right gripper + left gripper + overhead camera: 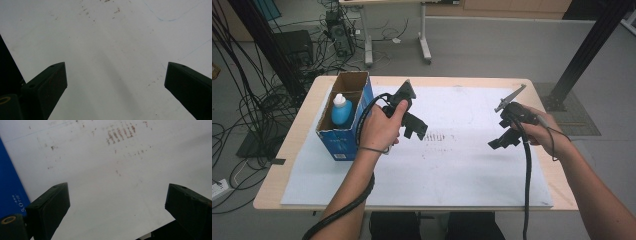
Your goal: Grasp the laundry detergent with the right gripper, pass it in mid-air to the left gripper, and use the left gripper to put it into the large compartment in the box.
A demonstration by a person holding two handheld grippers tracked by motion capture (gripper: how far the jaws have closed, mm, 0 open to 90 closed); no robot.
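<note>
Both hands hold grippers above a white sheet [452,165] that covers the table. My left gripper [416,131] hovers just right of a blue cardboard box [343,137]; its jaws stand wide apart with nothing between them, as the left gripper view [117,197] confirms. A blue bottle with a white cap [341,110] stands inside the box. My right gripper [502,142] hangs over the sheet's right half, open and empty; in the right gripper view [116,75] only bare sheet lies between the jaws.
The box's blue side [10,192] shows at the left edge of the left gripper view. Brown smudges [439,136] mark the sheet's middle. Beyond the table are a black frame post [587,50], cables and equipment [337,30] on the floor.
</note>
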